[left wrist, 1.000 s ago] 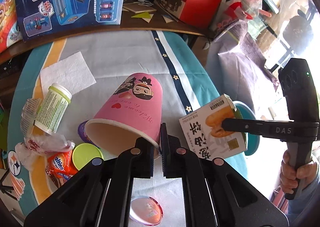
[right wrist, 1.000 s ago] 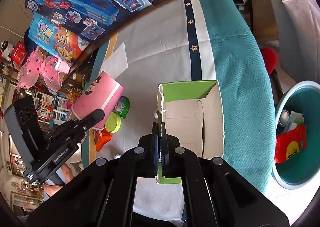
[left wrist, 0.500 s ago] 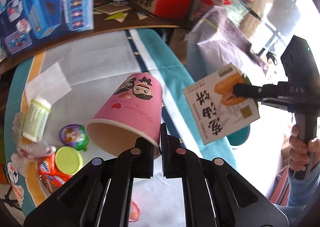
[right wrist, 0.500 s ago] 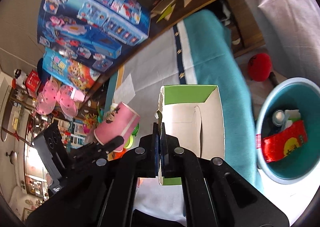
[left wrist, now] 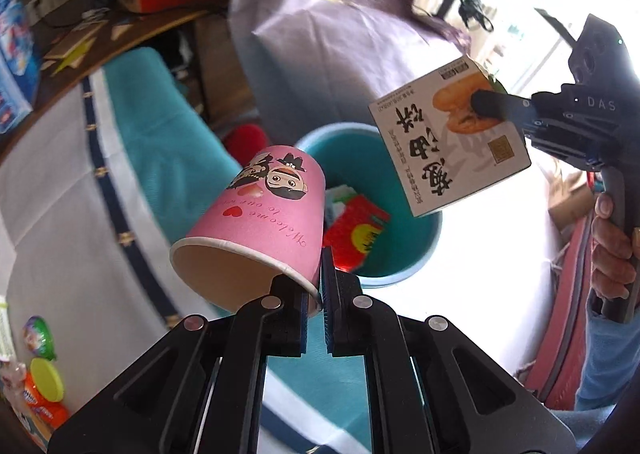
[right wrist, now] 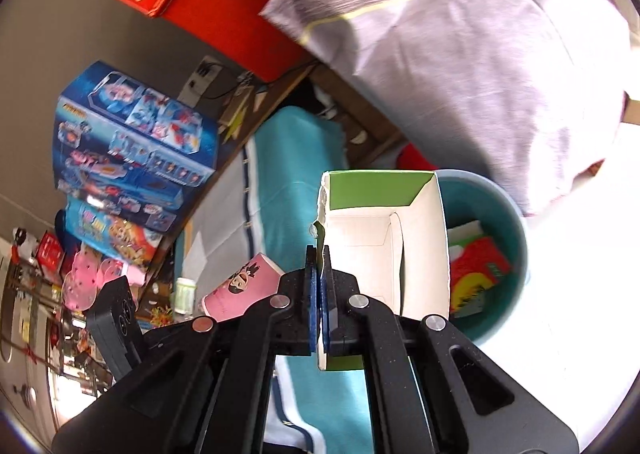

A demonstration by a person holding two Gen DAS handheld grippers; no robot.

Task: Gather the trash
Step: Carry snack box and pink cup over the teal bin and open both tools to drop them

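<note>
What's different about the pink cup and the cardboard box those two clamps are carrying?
The pink cup is round and tapered with cartoon faces; the cardboard box is flat-sided with printed food and writing. The cup is pinched at its rim by the left gripper; the box is pinched by one torn-open wall in the right gripper. Both are empty, held aloft near the teal bin.

My left gripper (left wrist: 322, 282) is clamped tight, angled steeply down; my right gripper (right wrist: 319, 274) is pinched closed too, my hand (left wrist: 612, 254) wrapping its handle.
</note>
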